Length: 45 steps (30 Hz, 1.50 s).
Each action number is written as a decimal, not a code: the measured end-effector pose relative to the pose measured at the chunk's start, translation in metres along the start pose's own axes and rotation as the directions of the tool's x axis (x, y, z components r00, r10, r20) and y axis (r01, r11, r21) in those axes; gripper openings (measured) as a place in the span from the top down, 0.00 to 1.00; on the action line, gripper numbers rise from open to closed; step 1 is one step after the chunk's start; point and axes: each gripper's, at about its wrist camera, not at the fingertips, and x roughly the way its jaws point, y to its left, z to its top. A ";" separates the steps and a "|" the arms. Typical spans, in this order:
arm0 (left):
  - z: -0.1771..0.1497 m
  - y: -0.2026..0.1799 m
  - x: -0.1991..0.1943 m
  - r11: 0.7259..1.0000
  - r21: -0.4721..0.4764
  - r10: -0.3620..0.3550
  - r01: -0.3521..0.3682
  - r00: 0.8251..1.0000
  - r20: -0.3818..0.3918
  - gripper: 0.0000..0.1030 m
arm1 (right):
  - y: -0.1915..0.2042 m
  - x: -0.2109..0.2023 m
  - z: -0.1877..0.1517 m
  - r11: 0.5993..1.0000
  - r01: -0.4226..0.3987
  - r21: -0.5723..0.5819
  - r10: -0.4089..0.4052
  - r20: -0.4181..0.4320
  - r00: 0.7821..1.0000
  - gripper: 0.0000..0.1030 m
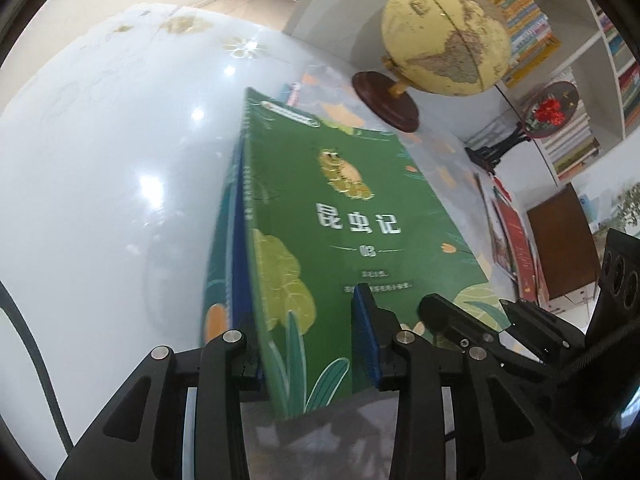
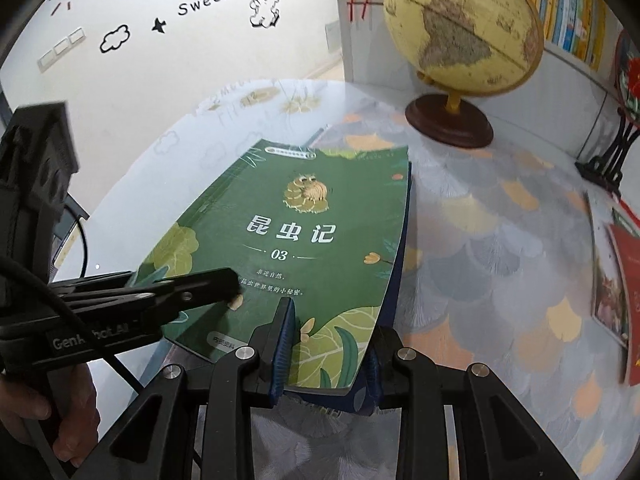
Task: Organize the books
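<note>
A stack of green books (image 1: 340,216) with a bug picture and "03" on the top cover fills the middle of both views (image 2: 304,232). My left gripper (image 1: 308,320) is shut on the stack's near left corner. My right gripper (image 2: 328,336) is shut on the stack's near right corner, one pad on the cover and one under it. The left gripper shows at the left of the right wrist view (image 2: 180,292). The right gripper shows at the right of the left wrist view (image 1: 480,320). The stack is tilted, held near the patterned tablecloth (image 2: 500,272).
A yellow globe (image 2: 460,28) on a dark round base (image 2: 448,120) stands behind the stack. Red-covered books (image 2: 624,292) lie at the right. A black stand with a red ornament (image 1: 548,112) is at the far right. Bookshelves (image 1: 520,20) line the wall.
</note>
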 end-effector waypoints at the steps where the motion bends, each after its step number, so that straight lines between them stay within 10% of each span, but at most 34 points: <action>1: -0.001 0.004 -0.001 1.000 -0.012 0.006 -0.006 1.000 0.000 0.68 | -0.002 0.002 0.001 1.000 -0.009 0.010 0.009 -0.017 1.000 0.71; 16: -0.009 -0.024 -0.026 0.987 0.028 0.159 -0.159 0.987 0.027 0.69 | -0.059 -0.036 -0.030 0.998 0.044 0.037 -0.039 -0.130 0.991 0.66; 24: -0.011 -0.159 0.016 0.977 0.192 0.091 -0.088 0.996 -0.007 0.68 | -0.171 -0.112 -0.055 0.974 0.105 0.199 -0.104 -0.015 0.995 0.48; 45: -0.112 -0.466 0.160 0.894 0.430 -0.011 0.122 0.967 -0.253 0.68 | -0.459 -0.215 -0.233 0.862 0.245 0.444 -0.188 -0.168 0.968 0.48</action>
